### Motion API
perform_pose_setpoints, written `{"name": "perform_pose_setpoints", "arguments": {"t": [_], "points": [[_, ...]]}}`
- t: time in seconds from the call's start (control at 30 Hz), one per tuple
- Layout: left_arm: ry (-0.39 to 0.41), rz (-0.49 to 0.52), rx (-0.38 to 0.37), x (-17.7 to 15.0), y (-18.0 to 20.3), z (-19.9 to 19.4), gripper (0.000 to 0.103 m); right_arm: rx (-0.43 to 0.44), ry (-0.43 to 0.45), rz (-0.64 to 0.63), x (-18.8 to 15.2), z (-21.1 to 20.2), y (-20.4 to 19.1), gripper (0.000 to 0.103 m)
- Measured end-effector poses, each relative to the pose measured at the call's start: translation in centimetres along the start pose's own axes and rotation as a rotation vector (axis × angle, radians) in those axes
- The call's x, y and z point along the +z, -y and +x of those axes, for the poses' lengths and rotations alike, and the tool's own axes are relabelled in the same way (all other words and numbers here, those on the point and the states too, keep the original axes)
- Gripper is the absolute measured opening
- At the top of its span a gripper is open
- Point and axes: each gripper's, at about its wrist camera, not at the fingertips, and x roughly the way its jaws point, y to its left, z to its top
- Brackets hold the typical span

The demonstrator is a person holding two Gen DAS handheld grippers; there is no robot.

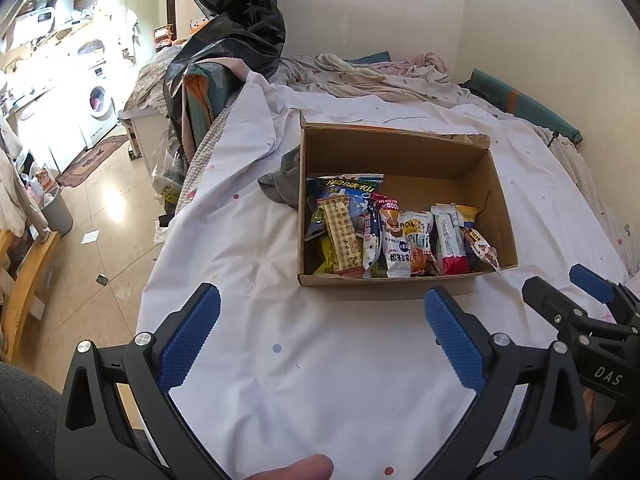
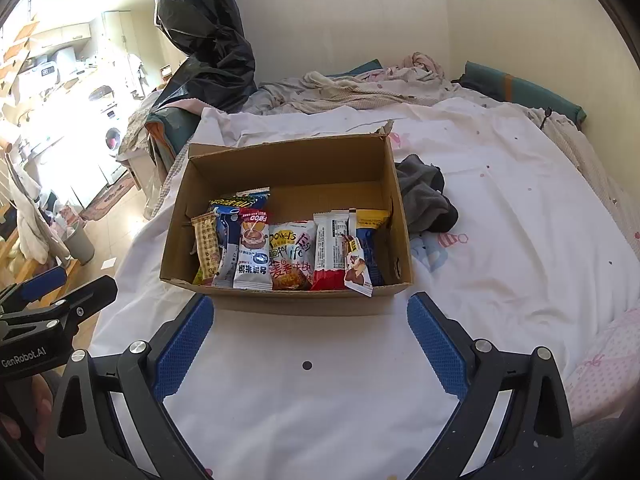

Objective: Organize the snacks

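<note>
**Inspector:** Surroundings first.

**Assistant:** A cardboard box (image 2: pixel 288 216) sits open-topped on a white sheet (image 2: pixel 312 392) spread over the bed. A crumpled grey cloth (image 2: pixel 424 196) lies against one side wall of the box, touching it. A black plastic bag (image 2: pixel 204 32) stands heaped at the far corner of the bed, with rumpled bedding (image 2: pixel 360 84) along the wall behind the box. A washing machine (image 1: pixel 100 102) shows in the room beyond, and a grey bin (image 1: pixel 58 210) stands on the floor beside the bed.

**Inspector:** Location of the snacks?

**Assistant:** The snack packets (image 2: pixel 288 252) are inside the box, lined up in a row against its near wall. The far half of the box floor is bare cardboard.

**Inspector:** Any obstruction?

**Assistant:** Only bare sheet lies between the grippers and the box.

**Inspector:** Grippers?

**Assistant:** The left gripper (image 1: pixel 320 340) hovers over the sheet, just short of the box, jaws spread wide and holding nothing. The right gripper (image 2: pixel 310 344) is level beside it, likewise spread wide and empty, pointed at the near wall.
</note>
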Motion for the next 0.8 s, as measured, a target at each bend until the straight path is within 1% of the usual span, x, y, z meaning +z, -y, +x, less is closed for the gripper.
{"name": "perform_pose_setpoints", "arguments": {"t": [0.8], "points": [[-0.01,-0.002,0.001,-0.23,-0.29,0.01,0.101,0.006,0.0,0.011,-0.03,-0.15,0.07,0.1]]}}
